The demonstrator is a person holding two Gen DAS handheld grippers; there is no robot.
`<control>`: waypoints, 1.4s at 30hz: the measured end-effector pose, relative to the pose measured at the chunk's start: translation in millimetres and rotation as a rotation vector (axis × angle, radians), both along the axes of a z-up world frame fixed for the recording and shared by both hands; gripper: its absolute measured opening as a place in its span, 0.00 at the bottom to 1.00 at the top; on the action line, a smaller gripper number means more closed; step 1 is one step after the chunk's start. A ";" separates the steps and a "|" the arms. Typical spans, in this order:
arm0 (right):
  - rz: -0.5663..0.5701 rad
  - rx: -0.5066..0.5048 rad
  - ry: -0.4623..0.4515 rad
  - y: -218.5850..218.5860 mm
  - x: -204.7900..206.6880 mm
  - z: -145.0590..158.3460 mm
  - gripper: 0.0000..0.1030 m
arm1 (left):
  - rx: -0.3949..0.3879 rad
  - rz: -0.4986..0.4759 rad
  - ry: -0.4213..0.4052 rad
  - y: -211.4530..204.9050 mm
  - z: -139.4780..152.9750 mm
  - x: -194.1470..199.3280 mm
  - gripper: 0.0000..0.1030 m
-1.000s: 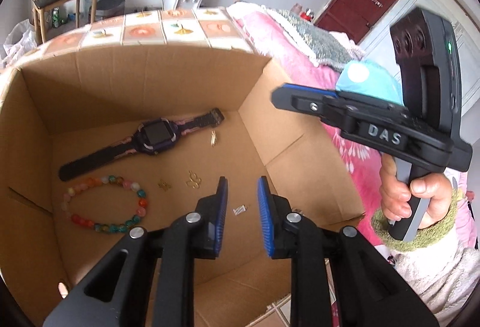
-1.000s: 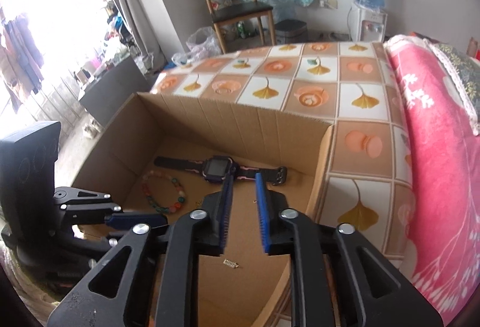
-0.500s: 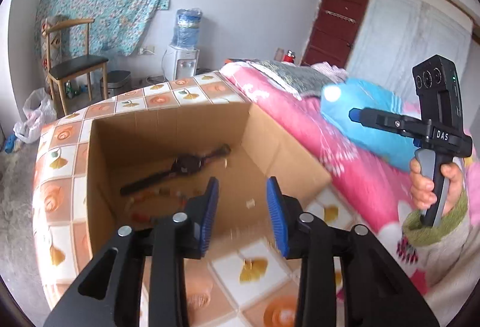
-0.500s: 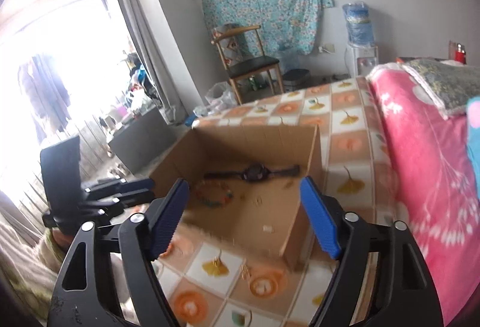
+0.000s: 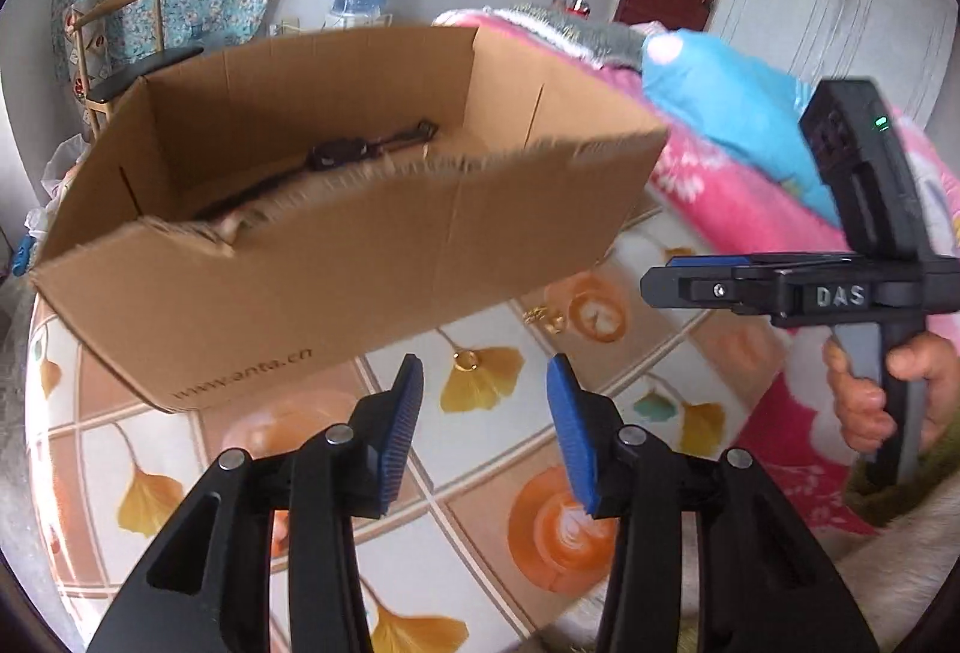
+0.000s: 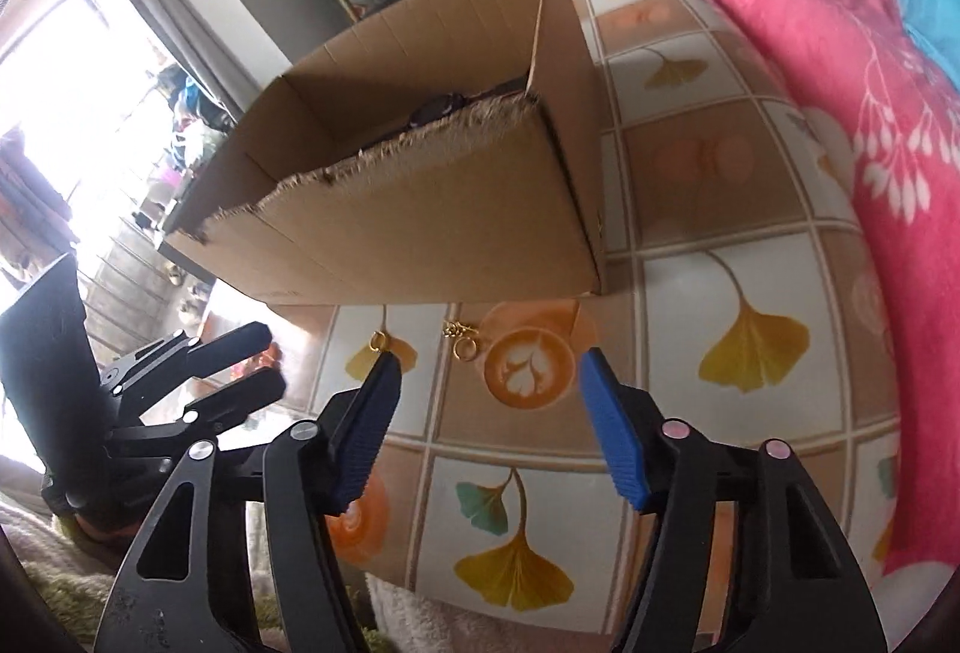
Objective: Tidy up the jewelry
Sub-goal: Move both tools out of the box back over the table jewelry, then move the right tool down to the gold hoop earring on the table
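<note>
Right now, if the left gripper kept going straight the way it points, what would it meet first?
Likely the gold ring on the tiled cloth, lying just ahead between the open fingers of the left gripper. Behind the ring stands the cardboard box. Depth is hard to judge through the fisheye.

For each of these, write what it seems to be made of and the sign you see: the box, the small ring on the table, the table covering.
Box: corrugated cardboard, matte brown, with a torn fuzzy top edge.
Small ring: likely gold-toned metal, judging by its bright yellow glint; too small to be sure.
Table covering: probably a glossy plastic or oilcloth sheet printed with tiles and leaves, given its soft sheen.
</note>
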State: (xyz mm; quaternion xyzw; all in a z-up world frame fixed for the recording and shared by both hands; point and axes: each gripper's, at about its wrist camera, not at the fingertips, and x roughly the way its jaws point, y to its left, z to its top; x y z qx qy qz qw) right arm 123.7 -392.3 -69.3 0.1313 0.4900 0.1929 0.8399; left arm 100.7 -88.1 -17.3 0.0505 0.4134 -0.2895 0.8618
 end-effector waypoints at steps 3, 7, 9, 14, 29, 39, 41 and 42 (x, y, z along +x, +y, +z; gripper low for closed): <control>-0.004 -0.054 0.004 11.1 1.6 -8.6 0.51 | 0.019 0.010 -0.020 -8.3 -10.9 5.5 0.39; -0.003 -0.102 -0.010 19.9 -5.7 -15.2 0.48 | 0.060 0.003 -0.033 -19.2 -25.3 13.2 0.32; 0.000 -0.107 -0.014 21.4 -10.0 -16.1 0.47 | 0.077 -0.006 -0.032 -23.8 -31.4 16.4 0.29; 0.008 -0.103 -0.012 23.1 -10.8 -21.8 0.45 | 0.094 -0.011 -0.020 -30.2 -41.3 22.4 0.25; 0.003 -0.105 -0.008 23.7 -8.6 -25.7 0.40 | 0.148 -0.028 -0.068 -32.9 -45.3 23.2 0.11; 0.049 -0.114 -0.039 35.2 -9.1 -21.2 0.35 | 0.150 -0.022 -0.067 -29.6 -45.5 19.5 0.11; 0.062 -0.124 -0.042 40.1 -9.1 -22.2 0.34 | 0.148 -0.018 -0.065 -28.2 -45.7 17.7 0.11; 0.066 -0.129 -0.043 42.7 -8.3 -22.0 0.33 | 0.147 -0.017 -0.064 -27.4 -45.6 17.3 0.11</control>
